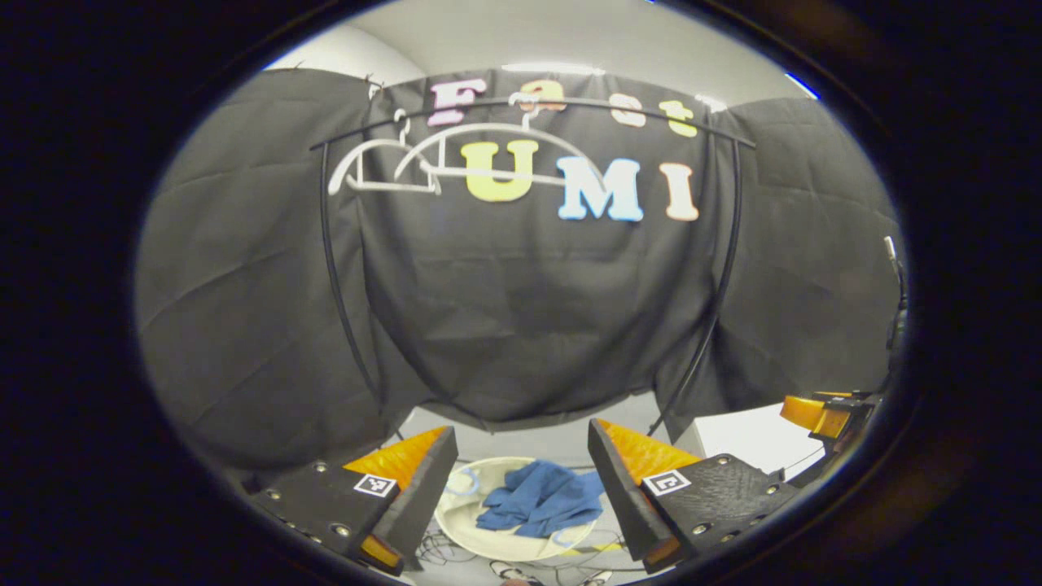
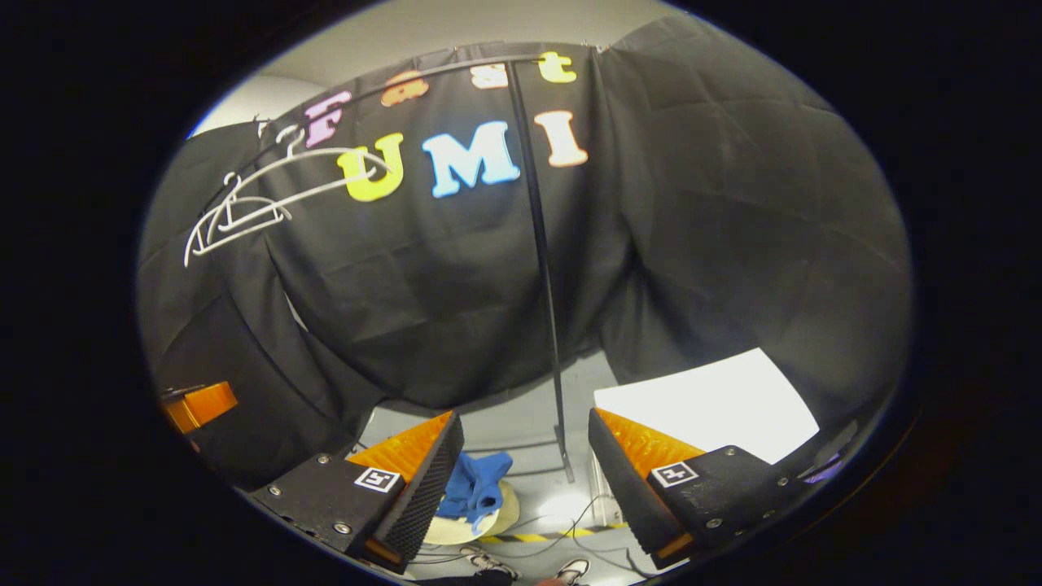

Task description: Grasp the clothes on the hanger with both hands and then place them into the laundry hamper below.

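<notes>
Jaws spread wide on the left gripper and right gripper, holding nothing; the blue clothes lie in the hamper below bare hangers, apparently delivered.

Blue clothes lying in the hamper, seen from above

The left gripper hangs with its jaws spread wide, nothing between them. Below, the blue clothes lie crumpled in the pale round laundry hamper on the floor. Two bare white hangers hang on the black rail. The other gripper shows at the right edge.
</notes>
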Motion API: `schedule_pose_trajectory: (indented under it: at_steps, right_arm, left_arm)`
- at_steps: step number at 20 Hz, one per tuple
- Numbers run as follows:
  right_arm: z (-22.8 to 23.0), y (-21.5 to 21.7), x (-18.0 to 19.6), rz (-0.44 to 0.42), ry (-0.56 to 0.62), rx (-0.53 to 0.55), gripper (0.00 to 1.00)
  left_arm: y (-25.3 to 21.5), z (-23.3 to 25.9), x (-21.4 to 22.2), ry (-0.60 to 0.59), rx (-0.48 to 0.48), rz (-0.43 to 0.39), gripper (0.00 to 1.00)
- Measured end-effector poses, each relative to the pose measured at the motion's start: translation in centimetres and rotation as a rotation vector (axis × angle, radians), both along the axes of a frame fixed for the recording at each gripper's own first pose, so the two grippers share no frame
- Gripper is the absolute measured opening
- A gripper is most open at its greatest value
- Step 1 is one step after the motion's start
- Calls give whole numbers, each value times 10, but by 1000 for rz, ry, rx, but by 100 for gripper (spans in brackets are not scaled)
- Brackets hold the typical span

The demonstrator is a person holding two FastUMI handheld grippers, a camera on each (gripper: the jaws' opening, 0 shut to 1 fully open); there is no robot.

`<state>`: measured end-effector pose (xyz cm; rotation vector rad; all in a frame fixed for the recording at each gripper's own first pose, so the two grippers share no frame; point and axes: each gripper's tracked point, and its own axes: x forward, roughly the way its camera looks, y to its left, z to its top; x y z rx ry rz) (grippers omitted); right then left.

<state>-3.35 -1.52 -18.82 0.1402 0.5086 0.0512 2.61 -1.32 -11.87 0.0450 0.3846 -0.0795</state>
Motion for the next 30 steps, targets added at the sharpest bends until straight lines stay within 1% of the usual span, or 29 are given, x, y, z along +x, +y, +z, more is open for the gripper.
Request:
schedule_pose_trajectory:
  at_steps: [2,5,6,7,9,10,11,12,13,14,17,18,19,21,22,25,26,27,28,30]
  right_arm:
    - [32,-12,9,9,-103,-22,96]
    - [87,-39,17,-23,-241,-48,96]
    - [105,-43,19,-29,-287,-44,92]
    - [121,-45,19,-31,-327,-40,95]
    - [147,-50,20,-34,-391,-47,95]
    - [158,-52,20,-38,-422,-48,92]
    - [168,-51,19,-39,-445,-47,95]
    - [174,-51,19,-40,-458,-47,91]
    - [176,-52,17,-43,-466,-46,100]
    - [177,-52,16,-45,-465,-43,91]
    - [170,-54,17,-63,-435,-49,91]
    - [167,-56,17,-71,-424,-58,95]
    - [166,-55,19,-75,-412,-69,91]
    - [168,-49,24,-73,-404,-86,100]
    - [172,-46,26,-69,-407,-93,95]
    - [186,-36,35,-66,-428,-99,95]
    - [191,-29,37,-61,-437,-90,95]
    - [197,-23,39,-55,-446,-83,99]
    - [200,-18,42,-52,-449,-79,95]
    - [207,-10,44,-51,-459,-71,95]
  left_arm:
    - [-11,32,-5,-83,-30,10,93]
    - [-20,87,-20,-202,-74,13,93]
    - [-19,104,-31,-248,-77,18,93]
    - [-17,122,-37,-287,-76,26,93]
    - [-3,146,-54,-344,-85,71,92]
    - [2,150,-64,-372,-97,83,92]
    - [8,159,-70,-395,-103,96,92]
    - [17,169,-73,-415,-102,110,92]
    - [25,176,-74,-428,-94,122,92]
    - [33,179,-70,-441,-77,132,92]
    - [54,180,-64,-462,-50,158,92]
    - [57,175,-62,-464,-59,162,92]
    - [60,170,-59,-462,-74,162,92]
    - [60,163,-54,-457,-113,149,92]
    - [61,159,-49,-456,-129,149,92]
    - [71,156,-36,-460,-145,169,93]
    - [70,158,-34,-470,-145,162,93]
    - [70,161,-31,-482,-139,156,93]
    - [73,161,-29,-488,-133,153,92]
    - [76,159,-24,-492,-124,147,92]
